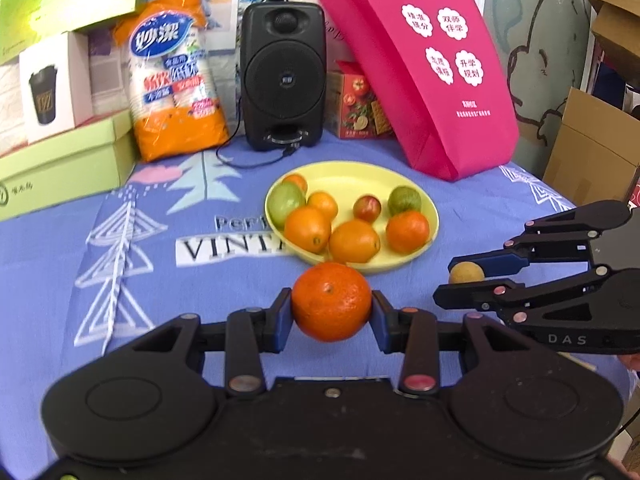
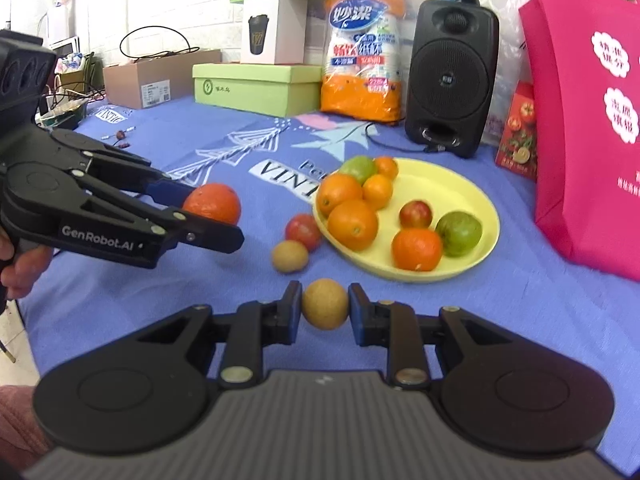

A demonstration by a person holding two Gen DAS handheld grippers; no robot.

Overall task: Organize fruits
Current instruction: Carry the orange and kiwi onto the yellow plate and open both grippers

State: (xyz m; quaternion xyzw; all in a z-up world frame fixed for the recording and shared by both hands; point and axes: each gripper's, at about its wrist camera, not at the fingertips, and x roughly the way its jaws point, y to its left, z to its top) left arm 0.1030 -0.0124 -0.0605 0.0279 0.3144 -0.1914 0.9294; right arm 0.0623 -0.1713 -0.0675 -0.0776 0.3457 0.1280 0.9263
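Observation:
My left gripper (image 1: 331, 310) is shut on a large orange (image 1: 331, 301), held just above the blue cloth in front of the yellow plate (image 1: 420, 196). In the right wrist view the same orange (image 2: 214, 202) shows in the left gripper (image 2: 224, 216). My right gripper (image 2: 325, 307) is shut on a small tan-brown round fruit (image 2: 325, 303); that fruit (image 1: 466, 273) sits to the right in the left wrist view, in the right gripper (image 1: 456, 278). The plate (image 2: 480, 196) holds several oranges, two green fruits and a red one. A red fruit (image 2: 303, 231) and a brownish fruit (image 2: 289, 255) lie on the cloth beside the plate.
Behind the plate stand a black speaker (image 1: 283, 76) with its cable, an orange paper-cup pack (image 1: 176, 76), a pink tote bag (image 1: 424, 64) and a red carton (image 1: 356, 106). Green boxes (image 1: 64, 164) line the left. A person's hand (image 2: 20, 268) grips the left tool.

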